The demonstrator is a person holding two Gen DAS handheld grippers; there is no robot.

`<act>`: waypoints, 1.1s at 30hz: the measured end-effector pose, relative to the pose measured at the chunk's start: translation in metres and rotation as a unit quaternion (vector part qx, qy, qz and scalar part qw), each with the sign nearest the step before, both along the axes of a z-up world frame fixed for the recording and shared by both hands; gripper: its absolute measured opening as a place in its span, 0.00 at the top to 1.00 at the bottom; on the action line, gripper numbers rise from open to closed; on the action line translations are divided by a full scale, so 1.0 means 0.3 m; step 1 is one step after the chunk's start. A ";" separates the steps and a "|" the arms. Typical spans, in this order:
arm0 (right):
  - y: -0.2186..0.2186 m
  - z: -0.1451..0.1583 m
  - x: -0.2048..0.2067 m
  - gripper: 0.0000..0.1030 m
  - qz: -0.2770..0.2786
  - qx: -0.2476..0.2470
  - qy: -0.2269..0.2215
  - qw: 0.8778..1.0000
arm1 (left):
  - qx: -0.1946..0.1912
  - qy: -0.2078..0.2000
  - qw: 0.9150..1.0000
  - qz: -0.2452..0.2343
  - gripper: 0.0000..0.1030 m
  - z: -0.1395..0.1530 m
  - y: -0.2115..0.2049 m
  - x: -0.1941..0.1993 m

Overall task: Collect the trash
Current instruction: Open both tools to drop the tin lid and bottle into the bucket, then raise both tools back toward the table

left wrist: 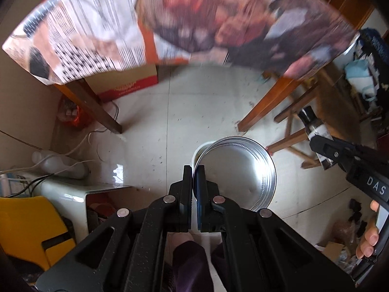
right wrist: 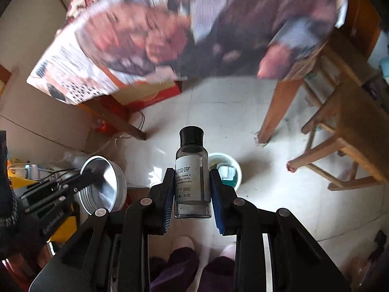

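My left gripper (left wrist: 193,174) is shut on the rim of a round silver metal lid (left wrist: 235,172), held above a white trash bin (left wrist: 198,152) that it mostly covers. In the right wrist view the lid (right wrist: 103,182) hangs at the left with the left gripper (right wrist: 93,171) on it. My right gripper (right wrist: 192,177) is shut on a clear glass bottle (right wrist: 192,182) with a black cap and white label, above the floor near the open white bin (right wrist: 225,170), which holds paper scraps. The bottle (left wrist: 316,131) and right gripper (left wrist: 318,142) also show in the left wrist view.
A wooden table covered with printed newspaper (left wrist: 170,19) spans the top, its legs (left wrist: 265,102) on the tiled floor. A wooden stool (right wrist: 345,131) stands right. A red cardboard box (left wrist: 131,82), cables, a white step (left wrist: 68,189) and a yellow stool (left wrist: 31,228) sit left.
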State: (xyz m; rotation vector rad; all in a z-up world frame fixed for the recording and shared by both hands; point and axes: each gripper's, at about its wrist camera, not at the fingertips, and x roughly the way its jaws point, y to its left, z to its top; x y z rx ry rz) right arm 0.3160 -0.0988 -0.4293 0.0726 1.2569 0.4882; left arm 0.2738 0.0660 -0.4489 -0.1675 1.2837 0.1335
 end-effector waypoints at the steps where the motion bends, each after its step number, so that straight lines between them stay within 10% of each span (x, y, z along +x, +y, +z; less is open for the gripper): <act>1: 0.014 -0.045 0.012 0.75 0.002 0.002 0.002 1.000 | 0.000 0.004 1.000 0.000 0.99 -0.048 0.006 0.005; 4: 0.042 -0.154 0.044 0.74 0.004 0.018 0.010 1.000 | -0.005 0.019 1.000 0.003 0.99 -0.194 0.026 0.029; 8: 0.054 -0.281 0.070 0.39 -0.008 0.011 0.019 1.000 | -0.003 0.041 0.999 -0.002 0.99 -0.402 0.029 0.052; 17: -0.053 -0.465 0.070 0.39 -0.043 -0.033 0.033 0.998 | -0.025 0.079 0.996 -0.022 0.99 -0.744 -0.056 0.132; 20: -0.082 -0.480 0.083 0.39 -0.052 -0.045 0.036 0.997 | -0.045 0.080 0.995 -0.028 0.96 -0.797 -0.098 0.170; 24: -0.110 -0.485 0.090 0.39 -0.063 -0.053 0.043 0.996 | -0.042 0.102 0.994 -0.024 0.54 -0.848 -0.142 0.206; 33: -0.107 -0.340 0.095 0.39 -0.063 -0.046 0.027 0.997 | -0.045 0.100 0.993 -0.035 0.54 -0.678 -0.140 0.189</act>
